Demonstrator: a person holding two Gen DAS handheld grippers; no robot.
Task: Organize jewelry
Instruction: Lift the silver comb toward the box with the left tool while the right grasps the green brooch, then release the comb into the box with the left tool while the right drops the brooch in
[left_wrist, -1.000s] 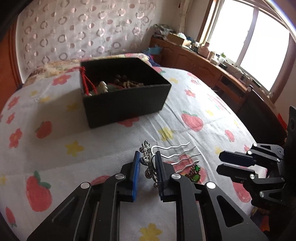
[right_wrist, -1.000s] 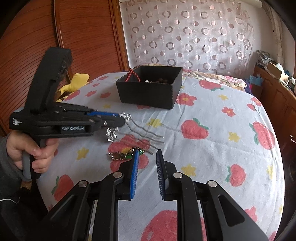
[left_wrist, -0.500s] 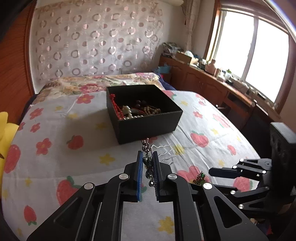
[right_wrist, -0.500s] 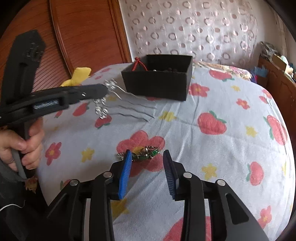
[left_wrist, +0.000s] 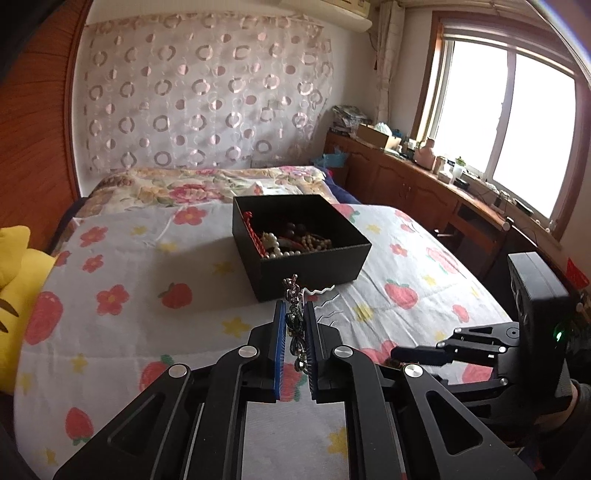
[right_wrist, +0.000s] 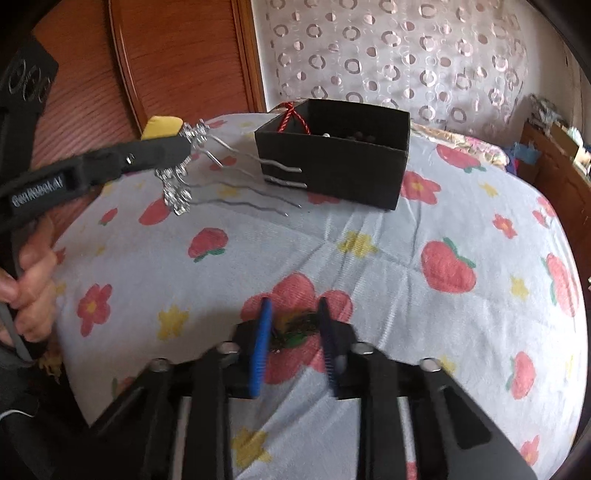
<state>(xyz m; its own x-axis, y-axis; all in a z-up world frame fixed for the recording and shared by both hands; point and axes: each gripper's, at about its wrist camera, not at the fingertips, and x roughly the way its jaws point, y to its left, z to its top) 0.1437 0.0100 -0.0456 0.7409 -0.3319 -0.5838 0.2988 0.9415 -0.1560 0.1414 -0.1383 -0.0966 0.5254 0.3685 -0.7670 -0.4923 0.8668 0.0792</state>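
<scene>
My left gripper (left_wrist: 294, 317) is shut on a silver hair comb (left_wrist: 295, 317) with wavy prongs, held in the air short of the black jewelry box (left_wrist: 306, 258). The comb (right_wrist: 181, 184) and the left gripper (right_wrist: 184, 147) also show in the right wrist view, left of the box (right_wrist: 332, 166). The box holds pearls and beads, with a red cord on its corner. My right gripper (right_wrist: 293, 314) is open, low over the bedspread, its fingers on either side of a green and dark jewelry piece (right_wrist: 295, 328).
The bed (left_wrist: 147, 277) has a white spread with strawberries and flowers. A yellow plush toy (left_wrist: 14, 295) lies at the left edge. A wooden headboard (right_wrist: 166, 74) is on the left, wooden cabinets (left_wrist: 424, 184) and a window on the right.
My left gripper has lifted the comb off the bed and carried it toward the box. My right gripper has opened wider and come down around the green piece.
</scene>
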